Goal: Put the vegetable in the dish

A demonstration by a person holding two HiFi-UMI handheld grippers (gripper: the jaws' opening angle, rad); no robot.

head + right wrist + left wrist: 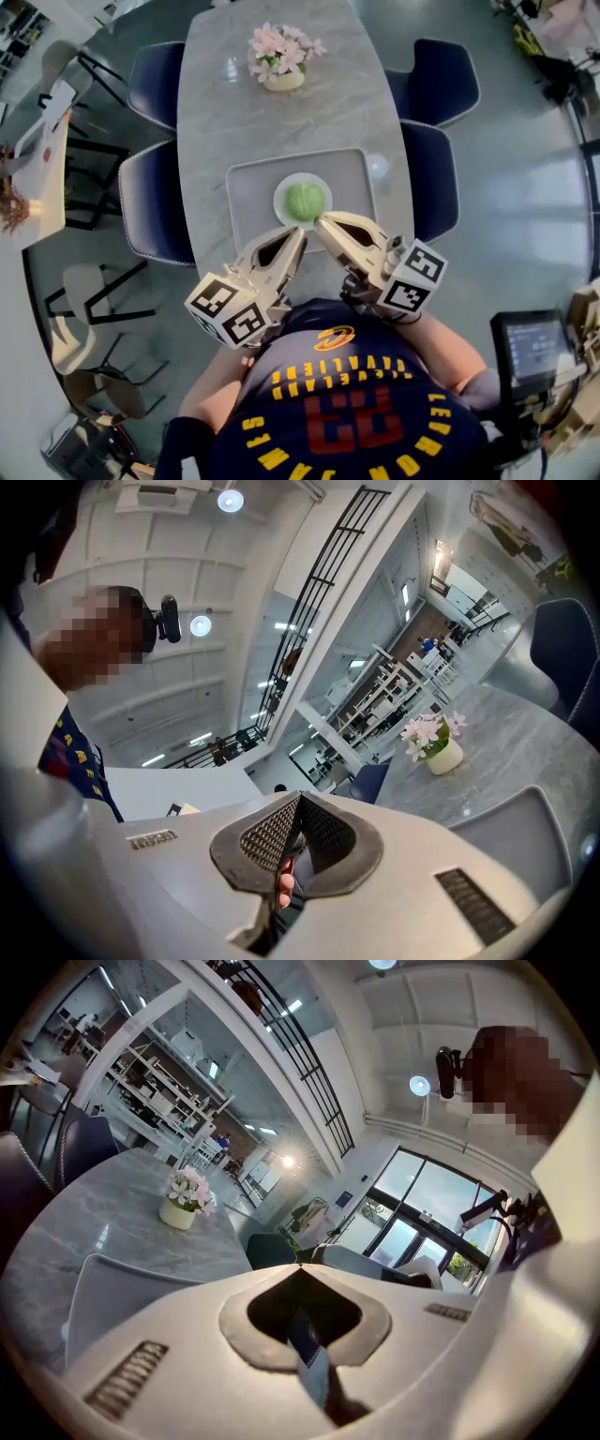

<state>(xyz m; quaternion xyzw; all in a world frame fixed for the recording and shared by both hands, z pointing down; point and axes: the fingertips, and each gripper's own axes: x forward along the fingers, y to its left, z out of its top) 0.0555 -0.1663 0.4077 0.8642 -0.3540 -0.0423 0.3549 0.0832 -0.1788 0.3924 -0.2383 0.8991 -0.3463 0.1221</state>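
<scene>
Head view shows me the round pale-green leafy vegetable [305,201] sitting in the small white round dish [279,204]. The dish rests on the grey rectangular tray [248,187], which lies on the grey marble counter [281,122], so I judge the placing done.

The vegetable looks light and fairly firm, with a smooth rounded surface that could roll or slip. If I had to lift it, I would take it gently across its widest middle to spare the leaves.

My left hand-held gripper [298,232] and right hand-held gripper [321,223] hover just beside the dish's near rim, tips pointing at it and clear of the vegetable. Each gripper's own view shows its jaws pressed together with nothing between them.

A white pot of pink flowers [284,58] stands farther up the counter.
</scene>
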